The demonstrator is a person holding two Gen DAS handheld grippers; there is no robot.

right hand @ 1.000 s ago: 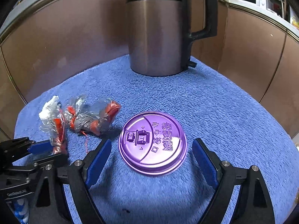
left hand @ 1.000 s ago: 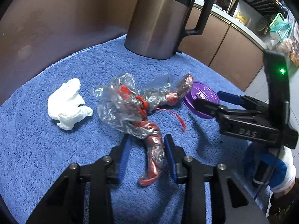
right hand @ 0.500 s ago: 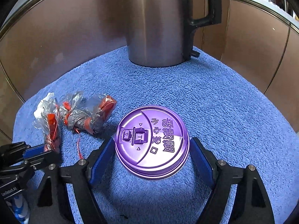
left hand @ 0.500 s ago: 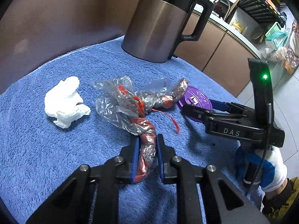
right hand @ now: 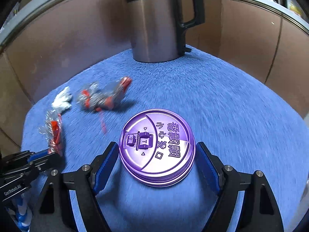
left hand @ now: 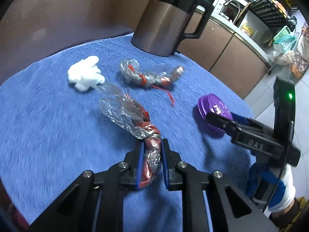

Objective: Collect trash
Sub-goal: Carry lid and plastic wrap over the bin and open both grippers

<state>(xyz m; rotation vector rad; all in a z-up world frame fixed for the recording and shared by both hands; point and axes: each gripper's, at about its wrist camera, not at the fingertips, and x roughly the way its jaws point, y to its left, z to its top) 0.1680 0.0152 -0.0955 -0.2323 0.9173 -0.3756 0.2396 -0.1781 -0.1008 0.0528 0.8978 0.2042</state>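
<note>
My left gripper (left hand: 152,154) is shut on a twisted clear-and-red plastic wrapper (left hand: 135,123) and holds it above the blue towel (left hand: 48,125). It also shows in the right wrist view (right hand: 54,133). My right gripper (right hand: 156,154) is shut on a purple plastic cup lid (right hand: 156,147), pads against its rim, and holds it off the towel. The lid shows in the left wrist view (left hand: 212,112). A second clear-and-red wrapper (left hand: 148,75) and a crumpled white tissue (left hand: 85,75) lie on the towel.
A tall steel and black kettle (left hand: 168,17) stands at the towel's far edge, also in the right wrist view (right hand: 156,19). Brown cabinet walls surround the table. A kitchen counter with clutter (left hand: 270,19) lies at the far right.
My left gripper closed on the near wrapper and lifted it away from the second wrapper. My right gripper closed on the purple lid and raised it off the towel.
</note>
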